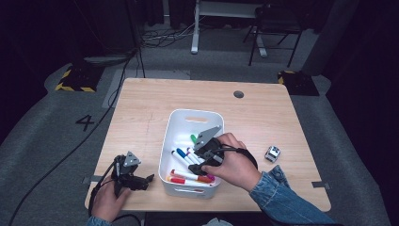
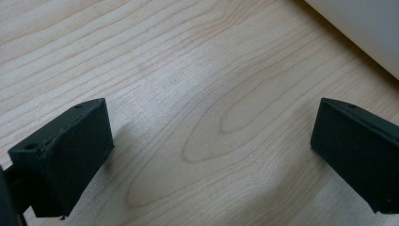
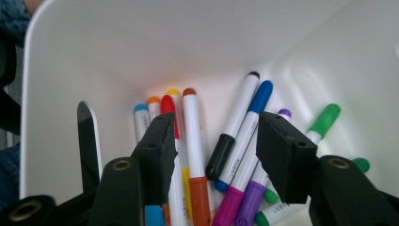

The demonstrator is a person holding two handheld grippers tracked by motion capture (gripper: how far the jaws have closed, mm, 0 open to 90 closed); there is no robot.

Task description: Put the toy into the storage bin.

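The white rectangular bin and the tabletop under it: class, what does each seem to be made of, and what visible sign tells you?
White rectangular bin: probably moulded plastic, smooth and slightly glossy, with rounded corners and a cut-out handle slot. Tabletop: light wood or wood-look laminate, matt, with curving grain lines in the left gripper view; which of the two cannot be told.

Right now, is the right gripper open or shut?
Open. The right gripper hangs in the white bin, jaws spread above the markers, clamping none.

A small grey-white device (image 1: 272,153) sits near the table's (image 1: 141,117) right edge. A dark round grommet (image 1: 238,94) lies close to the far edge.
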